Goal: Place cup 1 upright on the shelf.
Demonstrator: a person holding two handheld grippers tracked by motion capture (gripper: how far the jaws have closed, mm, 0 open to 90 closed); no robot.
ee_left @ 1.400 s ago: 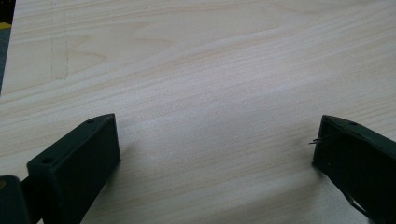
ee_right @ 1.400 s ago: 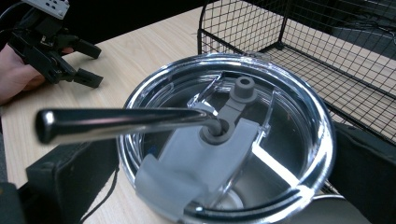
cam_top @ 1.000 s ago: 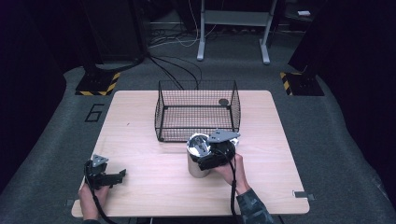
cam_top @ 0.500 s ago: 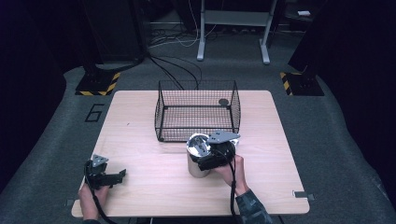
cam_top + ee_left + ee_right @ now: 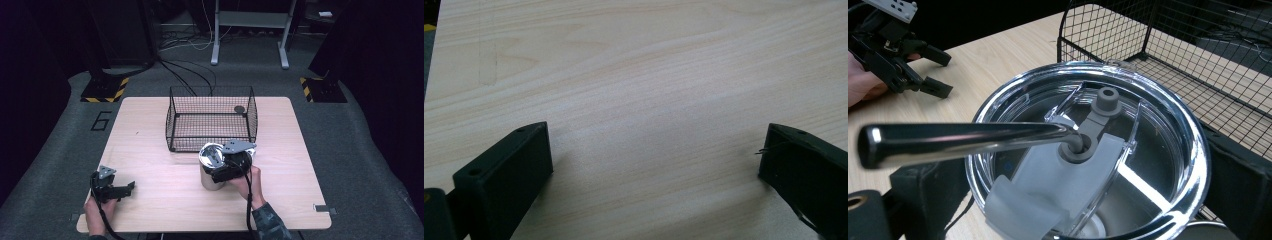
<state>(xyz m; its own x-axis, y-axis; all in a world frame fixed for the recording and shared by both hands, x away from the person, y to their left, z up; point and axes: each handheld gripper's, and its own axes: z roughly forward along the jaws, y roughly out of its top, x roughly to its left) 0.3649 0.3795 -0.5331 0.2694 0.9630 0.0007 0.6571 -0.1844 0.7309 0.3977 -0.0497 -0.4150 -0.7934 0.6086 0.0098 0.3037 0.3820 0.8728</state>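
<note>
Pale wood table (image 5: 150,150), round steel tumbler (image 5: 212,170), clamped right claw (image 5: 226,167)

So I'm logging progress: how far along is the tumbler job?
Done: the right hand-held gripper is clamped on the steel tumbler, lid and metal straw fitted. In hand: the tumbler stands on the table before the wire basket. Left, probably: lifting it in. The left hand-held gripper lies open.

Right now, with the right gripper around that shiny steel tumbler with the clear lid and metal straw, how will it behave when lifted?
The steel tumbler looks rigid, so the right gripper probably won't dent it. Its polished wall may be slippery between the jaws. The metal straw leans loosely through the clear lid, so it could swing or slide if the tumbler tilts.
</note>
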